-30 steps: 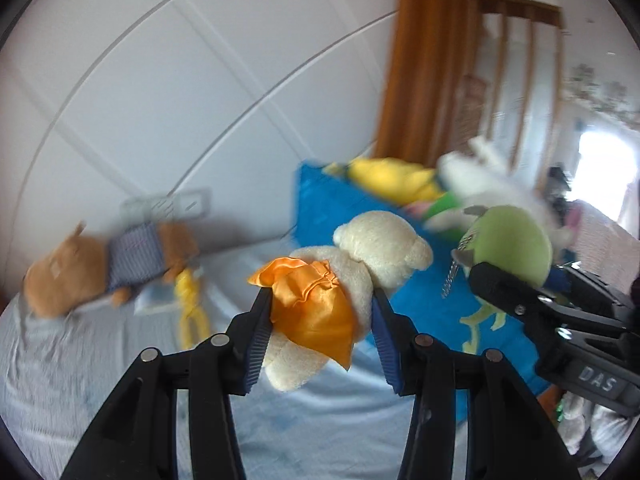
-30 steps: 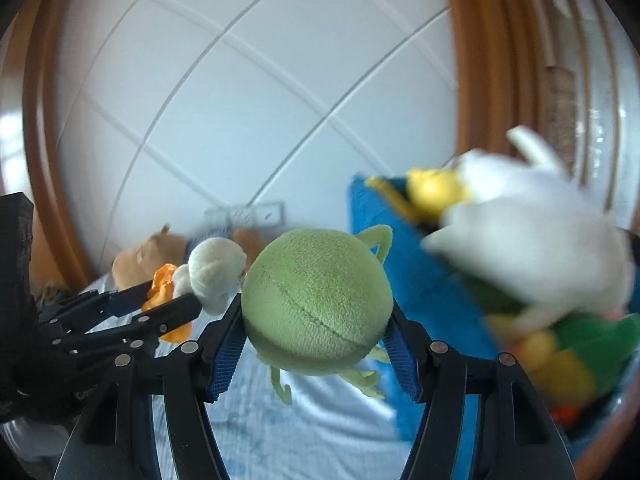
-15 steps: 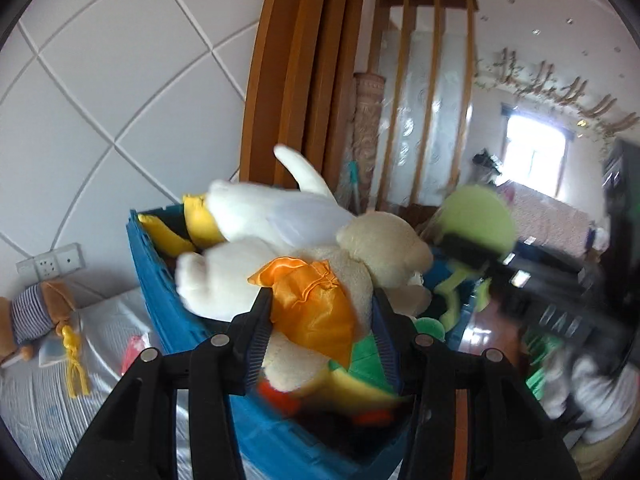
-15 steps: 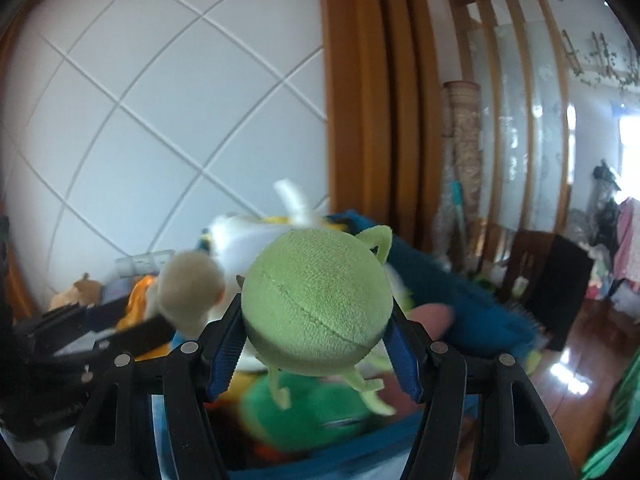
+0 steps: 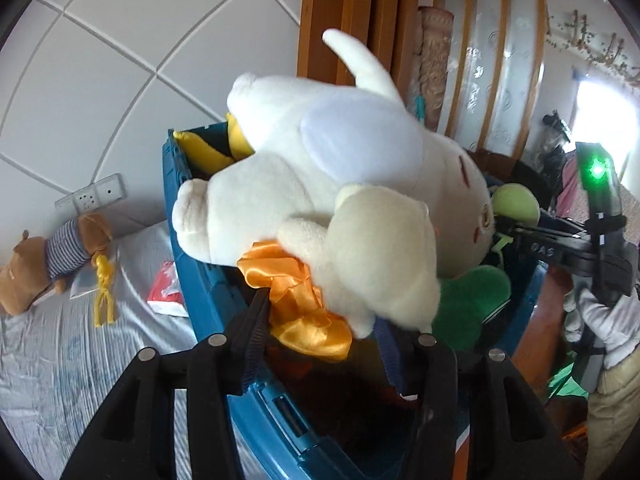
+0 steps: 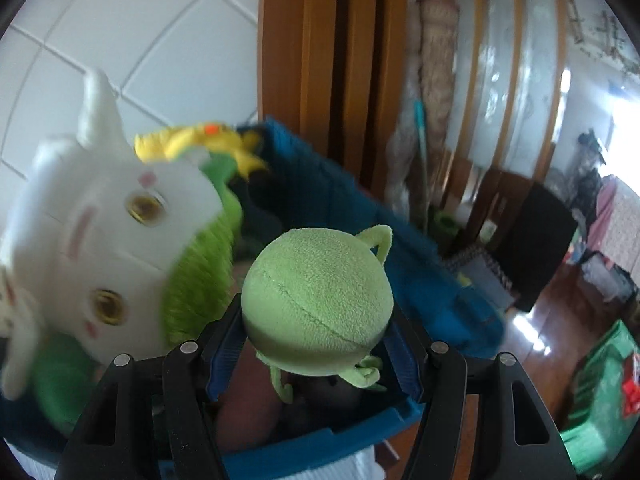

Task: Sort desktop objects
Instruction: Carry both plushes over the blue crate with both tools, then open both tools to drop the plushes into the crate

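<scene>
Home bedroom: bed sheet, plush toys, wall socket.

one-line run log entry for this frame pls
left gripper: shut on cream bear | right gripper: shut on green plush ball | both over blue bin | bin: crowded, white cat plush on top
</scene>
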`<control>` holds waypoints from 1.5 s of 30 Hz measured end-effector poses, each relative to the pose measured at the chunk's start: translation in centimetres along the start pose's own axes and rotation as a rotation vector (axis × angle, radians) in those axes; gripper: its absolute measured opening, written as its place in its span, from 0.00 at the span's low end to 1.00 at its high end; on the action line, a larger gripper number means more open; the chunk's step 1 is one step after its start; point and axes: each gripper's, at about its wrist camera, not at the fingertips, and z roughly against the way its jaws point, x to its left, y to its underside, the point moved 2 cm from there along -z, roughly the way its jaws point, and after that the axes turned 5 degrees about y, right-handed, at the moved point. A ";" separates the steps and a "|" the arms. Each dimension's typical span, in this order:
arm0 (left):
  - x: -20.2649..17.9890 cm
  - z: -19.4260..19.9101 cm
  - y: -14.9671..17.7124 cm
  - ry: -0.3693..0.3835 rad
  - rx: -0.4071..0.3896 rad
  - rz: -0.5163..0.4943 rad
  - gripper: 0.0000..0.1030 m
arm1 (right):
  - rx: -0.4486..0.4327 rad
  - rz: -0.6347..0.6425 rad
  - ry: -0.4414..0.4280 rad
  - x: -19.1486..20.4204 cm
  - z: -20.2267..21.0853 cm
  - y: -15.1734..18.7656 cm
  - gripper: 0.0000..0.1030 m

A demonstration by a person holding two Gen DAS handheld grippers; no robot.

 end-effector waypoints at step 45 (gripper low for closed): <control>7.3 12.8 9.2 -0.006 -0.109 -0.036 1.00 | -0.221 -0.070 0.000 9.5 18.0 8.9 1.00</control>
